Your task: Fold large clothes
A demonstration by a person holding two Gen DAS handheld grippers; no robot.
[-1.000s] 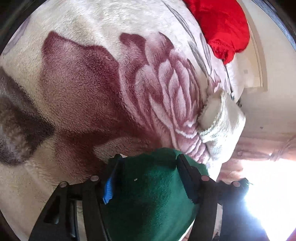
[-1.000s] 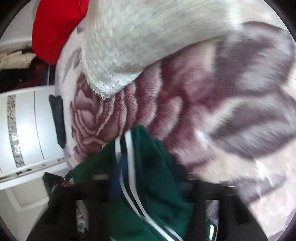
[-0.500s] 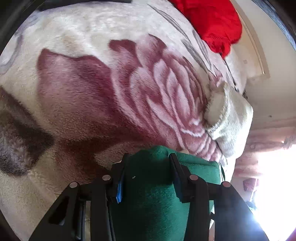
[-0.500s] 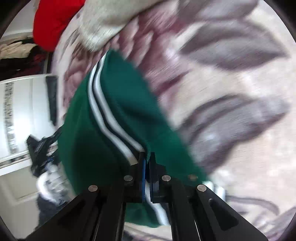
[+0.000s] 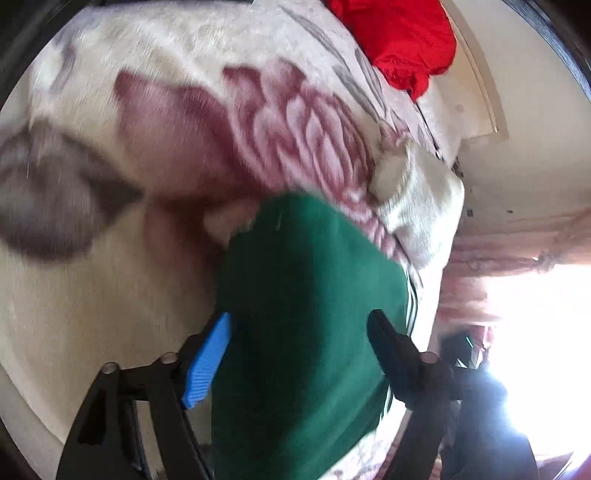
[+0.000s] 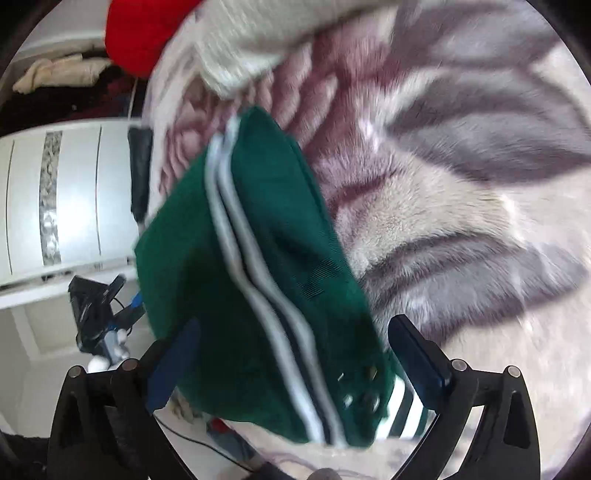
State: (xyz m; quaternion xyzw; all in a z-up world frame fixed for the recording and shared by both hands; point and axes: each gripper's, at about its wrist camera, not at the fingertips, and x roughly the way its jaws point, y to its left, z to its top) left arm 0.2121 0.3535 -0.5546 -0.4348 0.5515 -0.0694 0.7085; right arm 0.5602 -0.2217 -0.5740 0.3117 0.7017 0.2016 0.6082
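Observation:
A dark green garment (image 5: 306, 314) with white and navy stripes (image 6: 258, 280) lies bunched on a floral fleece blanket (image 5: 129, 129). My left gripper (image 5: 299, 328) is open, its blue-padded fingers (image 5: 208, 354) spread on either side of the green cloth. My right gripper (image 6: 295, 339) is also open, fingers wide apart, with the striped part of the garment lying between them. The image is blurred by motion.
A cream knitted garment (image 5: 417, 206) and a red garment (image 5: 402, 40) lie further up the blanket; both also show in the right wrist view (image 6: 258, 44) (image 6: 144, 33). A white cabinet (image 6: 70, 199) stands beside the bed. A bright window (image 5: 535, 332) is at the right.
Both grippers have opened: the left spread wider and the right, pinched shut on the striped edge half a second ago, let go. The green garment now lies loose on the blanket.

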